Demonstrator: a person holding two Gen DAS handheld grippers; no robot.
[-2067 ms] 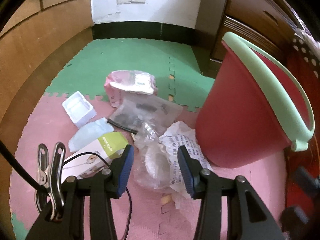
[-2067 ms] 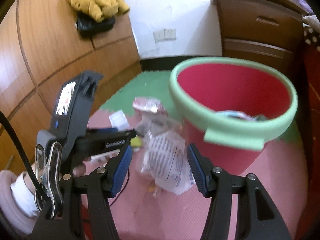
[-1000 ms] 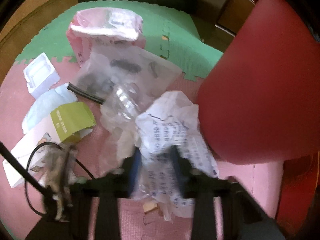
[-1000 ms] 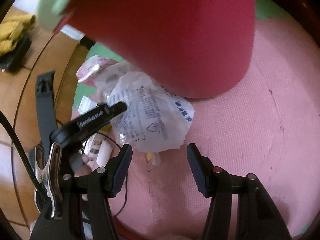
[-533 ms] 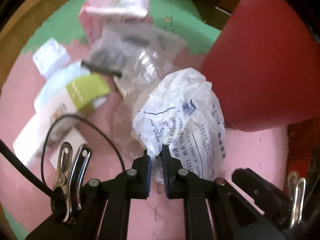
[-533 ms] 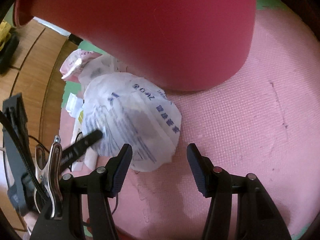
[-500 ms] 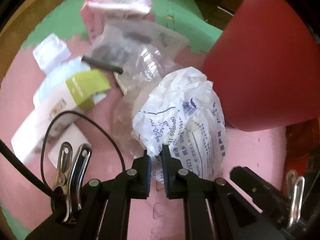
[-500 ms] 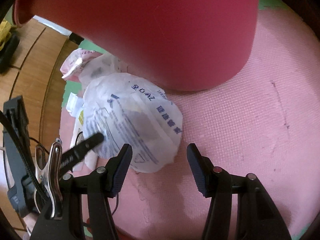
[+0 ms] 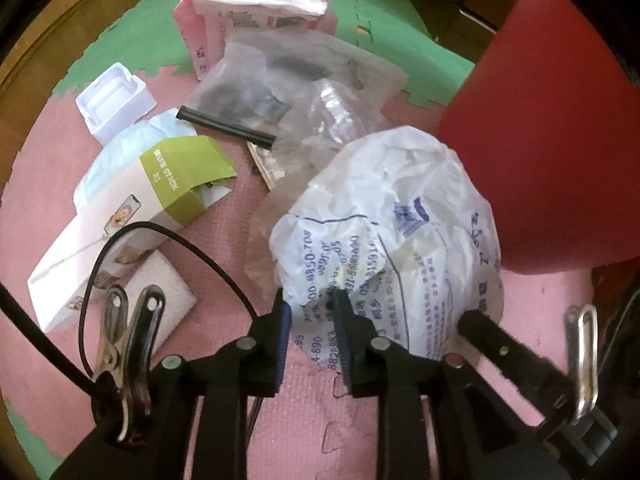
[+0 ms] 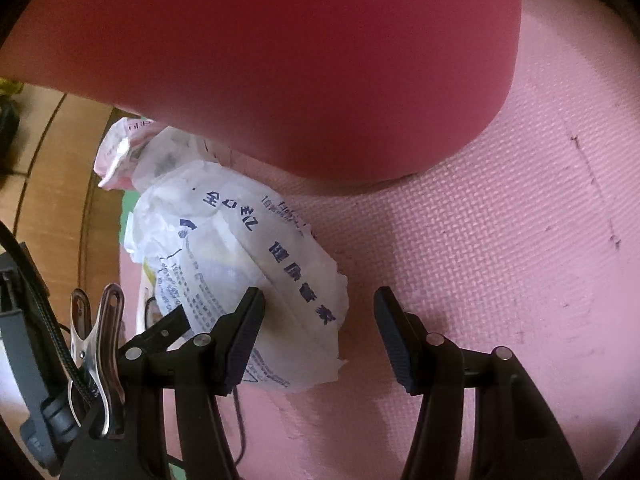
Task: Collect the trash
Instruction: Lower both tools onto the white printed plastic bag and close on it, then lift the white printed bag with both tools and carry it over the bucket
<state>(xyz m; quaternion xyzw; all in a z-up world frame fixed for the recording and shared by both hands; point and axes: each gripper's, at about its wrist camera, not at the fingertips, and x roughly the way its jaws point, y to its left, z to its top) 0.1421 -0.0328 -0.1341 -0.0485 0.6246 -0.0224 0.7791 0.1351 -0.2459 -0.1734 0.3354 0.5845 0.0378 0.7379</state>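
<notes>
A crumpled white plastic bag with blue print (image 9: 392,224) lies on the pink foam mat beside the red bucket (image 9: 560,128). My left gripper (image 9: 312,320) is shut on the bag's lower edge. The bag also shows in the right wrist view (image 10: 248,264), with the bucket's side (image 10: 280,60) filling the top. My right gripper (image 10: 320,332) is open, its left finger against the bag, and holds nothing.
More trash lies behind the bag: a clear zip bag (image 9: 288,92), a pink packet (image 9: 256,12), a white tray (image 9: 116,100), a green-and-white carton (image 9: 132,216) and a pale blue wrapper (image 9: 132,144). Wooden panels and a green mat border the area.
My left gripper dropped onto the printed bag and closed on its edge. My right gripper swung down low beside the bucket and moved up against the bag.
</notes>
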